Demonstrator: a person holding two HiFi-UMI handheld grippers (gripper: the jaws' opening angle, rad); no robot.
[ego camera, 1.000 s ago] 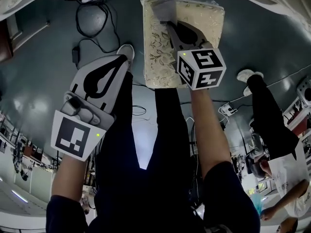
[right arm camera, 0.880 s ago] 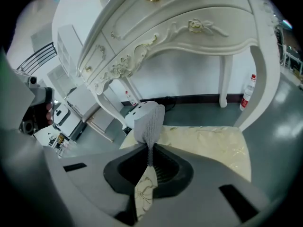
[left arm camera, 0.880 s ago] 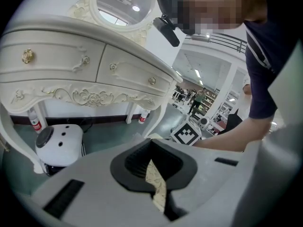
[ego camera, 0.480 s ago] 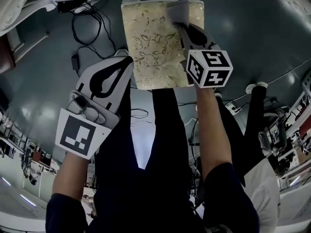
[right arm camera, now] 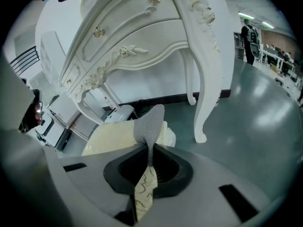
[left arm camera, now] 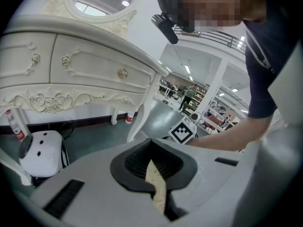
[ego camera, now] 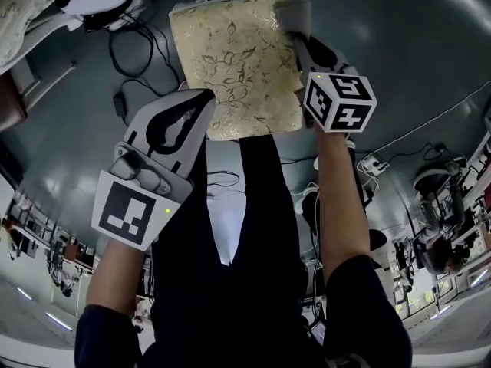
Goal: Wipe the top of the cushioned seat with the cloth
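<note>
Right gripper (right arm camera: 150, 163) first: pinches a grey knitted cloth (right arm camera: 150, 119) between closed jaws, just ahead of the tip, over the cream floral cushioned seat (ego camera: 230, 60) below it. Left gripper (left arm camera: 154, 169): jaws together, holds nothing, tip beside the seat's near edge. Could lose the cloth while rubbing (only a thin fold is pinched), or shove the seat away. No containers seen.

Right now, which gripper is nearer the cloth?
Right. The right gripper pinches the cloth at the far right corner of the seat; the left gripper is by its left edge, clear of the cloth.
</note>
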